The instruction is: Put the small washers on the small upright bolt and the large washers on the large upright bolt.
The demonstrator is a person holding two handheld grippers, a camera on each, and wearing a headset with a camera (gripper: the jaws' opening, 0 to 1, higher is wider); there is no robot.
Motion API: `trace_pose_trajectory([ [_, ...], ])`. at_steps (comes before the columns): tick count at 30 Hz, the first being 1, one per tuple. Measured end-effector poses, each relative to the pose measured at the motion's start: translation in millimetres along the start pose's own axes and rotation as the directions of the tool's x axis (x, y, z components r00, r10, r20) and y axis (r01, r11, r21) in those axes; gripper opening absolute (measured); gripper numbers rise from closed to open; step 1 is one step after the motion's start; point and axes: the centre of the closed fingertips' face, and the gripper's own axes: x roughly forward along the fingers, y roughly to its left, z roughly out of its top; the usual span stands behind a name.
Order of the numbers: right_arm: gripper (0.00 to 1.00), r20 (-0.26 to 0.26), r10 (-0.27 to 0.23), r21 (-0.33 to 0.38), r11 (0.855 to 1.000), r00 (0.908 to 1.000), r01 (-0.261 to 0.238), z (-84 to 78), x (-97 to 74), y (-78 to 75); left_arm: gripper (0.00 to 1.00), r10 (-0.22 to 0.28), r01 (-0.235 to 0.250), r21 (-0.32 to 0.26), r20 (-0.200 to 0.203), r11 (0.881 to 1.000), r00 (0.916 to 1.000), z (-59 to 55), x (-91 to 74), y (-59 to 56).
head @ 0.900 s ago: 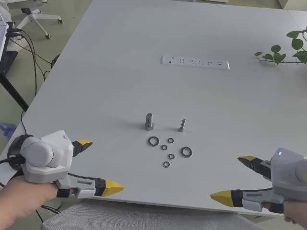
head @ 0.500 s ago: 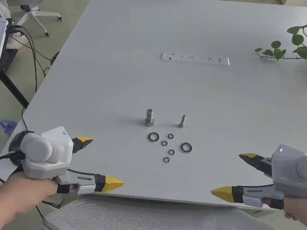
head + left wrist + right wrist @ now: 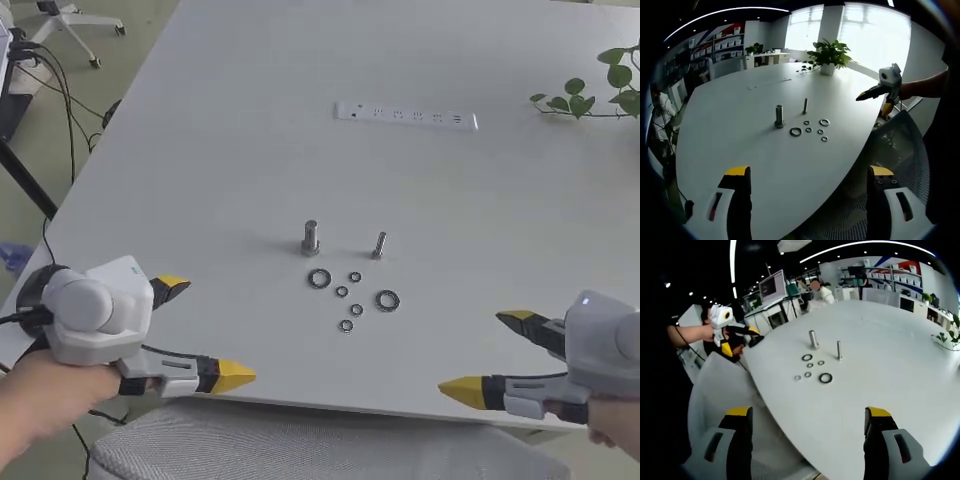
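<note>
The left gripper [image 3: 207, 331] and right gripper [image 3: 482, 352] hover at the table [image 3: 250, 150] edge, jaws spread, empty. The washers [image 3: 379, 300] lie loose at six o'clock of both upright bolts [image 3: 311, 238]: three o'clock from the left, ten from the right, about equally near.

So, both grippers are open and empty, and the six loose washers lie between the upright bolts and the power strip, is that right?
Not quite: the left gripper and right gripper are open and empty, but the six loose washers lie on the person's side of the large bolt and small bolt, away from the power strip, as the head view shows.
</note>
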Motion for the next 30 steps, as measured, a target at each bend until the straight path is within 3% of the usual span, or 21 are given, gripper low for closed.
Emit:
trace_pose_trajectory([
  [12,0.88,-0.029,0.008,-0.032,0.999,0.9996,-0.009,13.0,10.1,-12.6,0.98,-0.01,0.01,0.003,0.013,1.0,0.9999,8.9,5.0,-8.0],
  [19,0.86,-0.053,0.01,-0.061,0.998,0.9985,-0.014,16.6,17.9,-18.1,0.97,-0.022,0.022,0.011,0.007,1.0,0.9997,7.8,9.6,-12.3],
  [30,0.79,-0.112,0.006,-0.126,0.992,0.9937,-0.02,31.8,33.3,-24.1,0.96,-0.011,0.011,0.023,0.009,1.0,0.9999,11.6,12.4,-4.8],
])
